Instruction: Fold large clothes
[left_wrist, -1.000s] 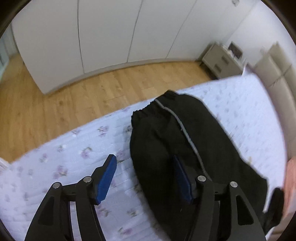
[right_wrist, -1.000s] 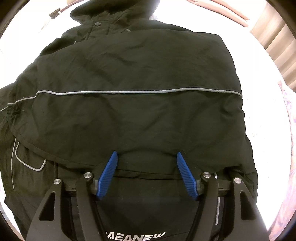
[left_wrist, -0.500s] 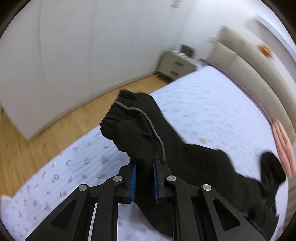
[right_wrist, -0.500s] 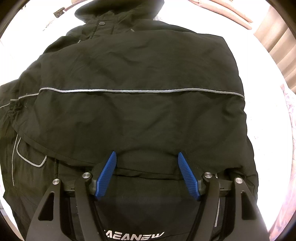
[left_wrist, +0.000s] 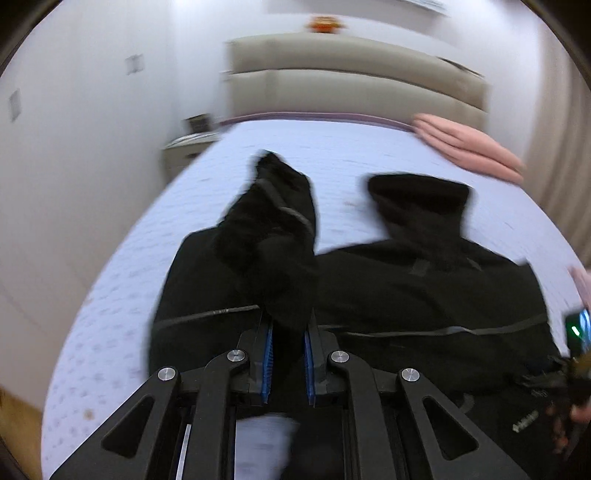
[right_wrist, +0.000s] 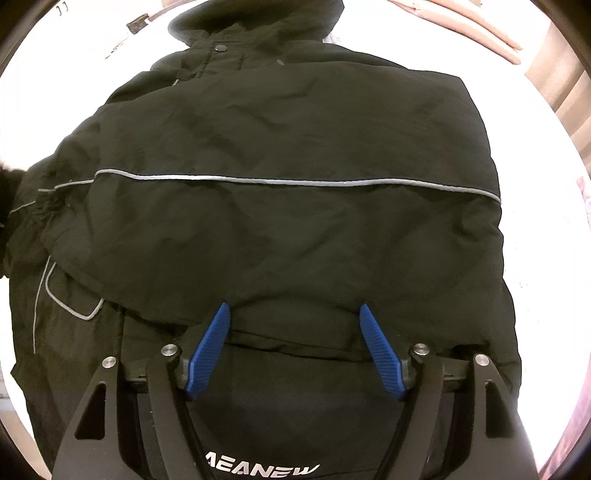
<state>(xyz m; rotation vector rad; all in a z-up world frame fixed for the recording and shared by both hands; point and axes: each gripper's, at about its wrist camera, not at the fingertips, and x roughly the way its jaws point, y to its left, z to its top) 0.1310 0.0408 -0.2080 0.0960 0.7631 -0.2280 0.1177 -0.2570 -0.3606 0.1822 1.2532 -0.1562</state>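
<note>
My left gripper (left_wrist: 288, 354) clamps the black jacket's sleeve (left_wrist: 273, 221) to fold it inward; right gripper (right_wrist: 295, 339), jaws opening wide, holds nothing, hovering over the jacket (right_wrist: 295, 147).

**Left tongs clamped, right tongs spreading**

The left tongs (left_wrist: 288, 360) angle downward, their 2 blue pads (left_wrist: 267, 363) pinched tight on a black sleeve (left_wrist: 273, 236). The right tongs (right_wrist: 295, 334) point steeply down, jaws opening, pads (right_wrist: 208, 350) spread wide with nothing pressed between them.
</note>
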